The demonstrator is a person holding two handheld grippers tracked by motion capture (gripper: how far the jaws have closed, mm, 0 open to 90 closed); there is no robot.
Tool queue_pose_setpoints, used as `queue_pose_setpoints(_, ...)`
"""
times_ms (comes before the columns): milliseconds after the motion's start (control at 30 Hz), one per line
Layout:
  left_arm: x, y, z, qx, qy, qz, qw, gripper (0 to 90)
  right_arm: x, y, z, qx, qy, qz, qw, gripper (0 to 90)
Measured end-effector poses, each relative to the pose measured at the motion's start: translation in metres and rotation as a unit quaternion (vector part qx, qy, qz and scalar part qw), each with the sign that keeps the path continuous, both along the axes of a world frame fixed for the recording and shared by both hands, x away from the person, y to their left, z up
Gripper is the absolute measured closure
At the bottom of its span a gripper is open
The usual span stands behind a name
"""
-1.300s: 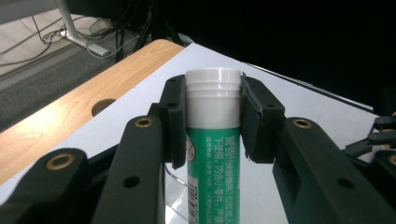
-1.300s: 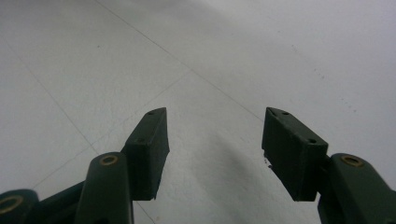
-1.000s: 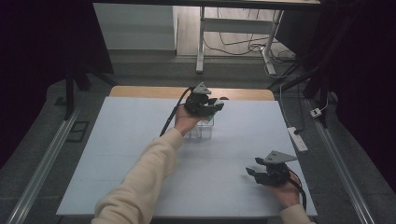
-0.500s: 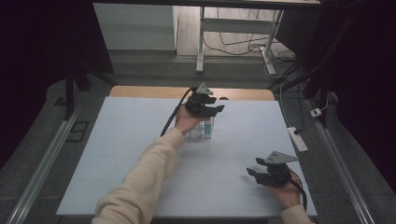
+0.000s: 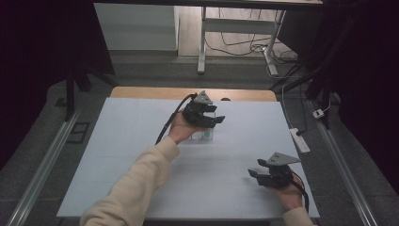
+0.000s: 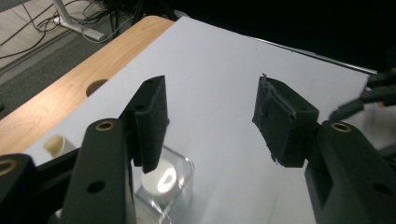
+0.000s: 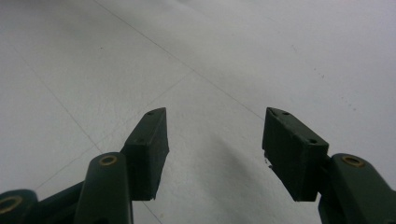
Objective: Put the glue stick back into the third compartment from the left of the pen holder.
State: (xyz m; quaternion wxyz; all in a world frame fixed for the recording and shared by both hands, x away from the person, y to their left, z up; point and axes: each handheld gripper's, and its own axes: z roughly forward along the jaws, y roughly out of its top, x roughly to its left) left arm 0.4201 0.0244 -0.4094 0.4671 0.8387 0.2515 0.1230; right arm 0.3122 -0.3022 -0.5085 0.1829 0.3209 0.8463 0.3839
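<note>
A small clear container stands on the pale mat toward the far middle of the desk. It looks like a square-sided transparent plastic box, with something white and rounded inside and a touch of green low down; what that content is cannot be made out. In the high view it sits just below and beside the left gripper, partly hidden by it.

In the left gripper view the container lies low, under and just behind the left-hand jaw rather than between the two. The left gripper's jaws have just been opening and now stand apart with nothing between them, so the container looks released and set down. The step in hand seems to be the letting go and drawing away. The next move likely calls for lifting the gripper clear without nudging the light box, which would slide or tip easily on the smooth mat.

A small cream-coloured cap or peg lies near the container at the mat's edge, beside a round hole in the wooden desk.

The right gripper rests near the front right corner of the mat, well apart from the container, jaws wide and holding nothing.
</note>
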Motion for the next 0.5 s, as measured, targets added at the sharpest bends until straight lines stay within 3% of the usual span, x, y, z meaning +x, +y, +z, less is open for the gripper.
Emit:
queue_pose_setpoints(167,-0.019,0.018,-0.007,0.014,0.001,0.000,0.9999,42.6,0.000,0.000,0.001,0.000,-0.001,-0.001,1.0000,39.8)
queue_pose_setpoints(300,-0.037,0.038,-0.015,0.013,0.002,0.001,0.9999,42.1,-0.001,0.000,0.001,0.000,-0.001,0.000,1.0000,39.8)
queue_pose_setpoints(500,-0.055,0.064,-0.027,0.019,0.012,0.023,0.9995,40.8,0.000,0.001,0.001,-0.002,-0.002,0.001,1.0000,39.7)
